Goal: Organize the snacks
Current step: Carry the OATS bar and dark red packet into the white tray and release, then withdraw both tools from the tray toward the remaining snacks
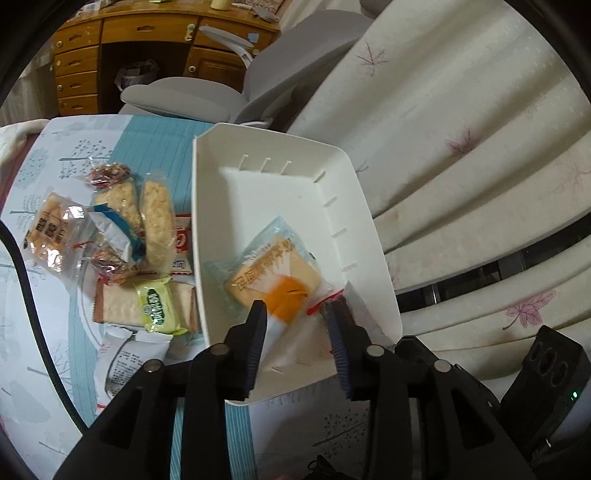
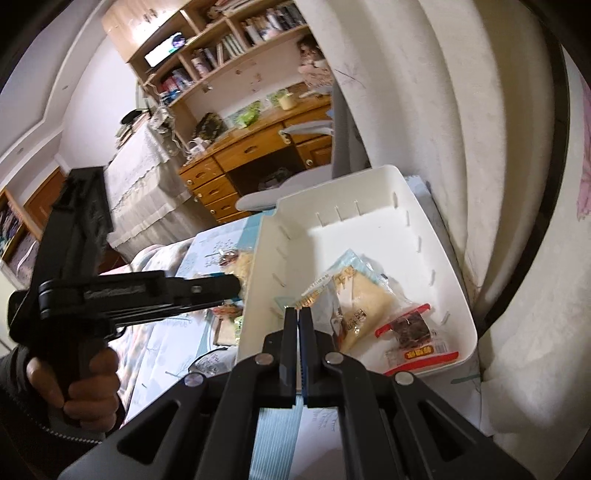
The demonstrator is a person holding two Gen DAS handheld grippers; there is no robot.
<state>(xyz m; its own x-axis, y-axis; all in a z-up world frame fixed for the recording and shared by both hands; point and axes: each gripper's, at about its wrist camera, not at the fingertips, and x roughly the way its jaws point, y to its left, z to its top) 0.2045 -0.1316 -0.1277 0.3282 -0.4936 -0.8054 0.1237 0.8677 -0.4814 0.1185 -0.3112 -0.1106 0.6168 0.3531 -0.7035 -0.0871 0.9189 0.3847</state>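
Note:
A white bin (image 1: 273, 192) stands on the patterned tablecloth against the curtain. In it lie a clear-and-blue cake packet (image 1: 273, 273) and a red-edged packet (image 1: 325, 301) of dark snack. My left gripper (image 1: 295, 314) hangs over the bin's near end, open, with the cake packet's orange end below the gap and the red-edged packet at its right fingertip. In the right wrist view the bin (image 2: 454, 295) shows the same cake packet (image 2: 362, 306) and red-edged packet (image 2: 410, 328). My right gripper (image 2: 298, 314) is shut, tips at the cake packet's serrated edge. The left gripper (image 2: 236, 286) is side-on at left.
Loose snacks lie left of the bin: rice bars (image 1: 155, 221), a cracker packet (image 1: 48, 229), a green packet (image 1: 159, 306), a white packet (image 1: 129, 354). A grey chair (image 1: 221, 92) and wooden desk (image 1: 147, 33) stand beyond. A curtain (image 1: 480, 166) hangs right. A hand (image 2: 88, 384) grips the left handle.

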